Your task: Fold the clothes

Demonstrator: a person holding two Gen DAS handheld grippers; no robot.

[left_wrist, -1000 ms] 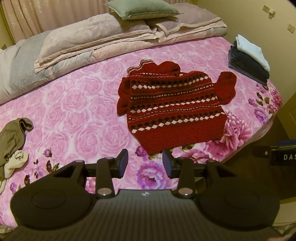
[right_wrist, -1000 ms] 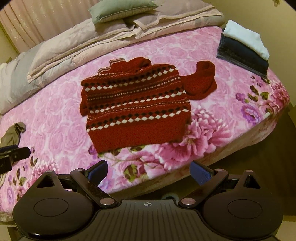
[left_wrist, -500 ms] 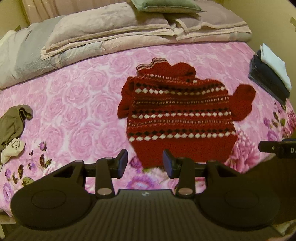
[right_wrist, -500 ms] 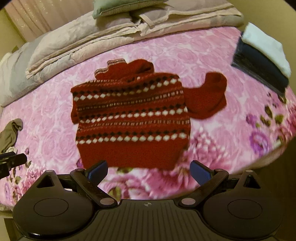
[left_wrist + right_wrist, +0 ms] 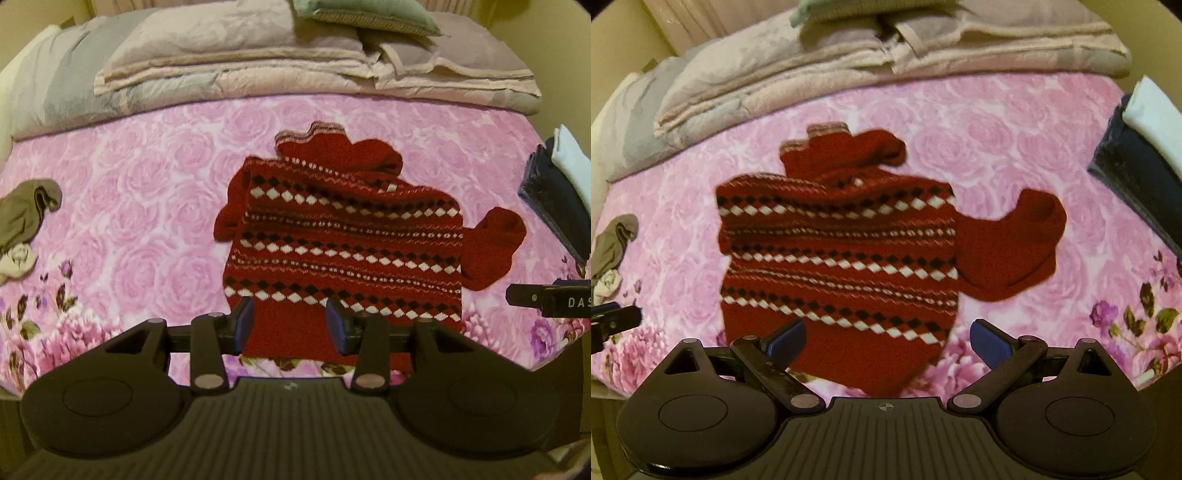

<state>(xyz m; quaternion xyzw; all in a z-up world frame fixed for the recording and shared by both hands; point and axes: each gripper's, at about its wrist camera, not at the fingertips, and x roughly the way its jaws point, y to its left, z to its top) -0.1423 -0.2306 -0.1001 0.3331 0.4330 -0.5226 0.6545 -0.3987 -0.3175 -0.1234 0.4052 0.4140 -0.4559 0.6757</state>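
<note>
A red sweater [image 5: 343, 243] with black and white diamond bands lies spread on the pink rose bedspread [image 5: 147, 206]. Its right sleeve [image 5: 491, 251] is bunched beside the body. It also shows in the right wrist view [image 5: 838, 254], with that sleeve [image 5: 1008, 251] curled at the right. My left gripper [image 5: 290, 325] is open and empty, above the sweater's lower hem. My right gripper [image 5: 886, 343] is wide open and empty, above the hem too. Neither visibly touches the cloth.
A stack of folded dark and white clothes [image 5: 557, 195] sits at the bed's right edge. Olive and cream garments [image 5: 22, 225] lie crumpled at the left. Folded quilts and a green pillow [image 5: 295, 55] line the far side. The bed's near edge lies just under the grippers.
Both grippers have moved forward over the bed toward the sweater, which now looms larger with its hem between the fingers. The jaws keep their openings.
</note>
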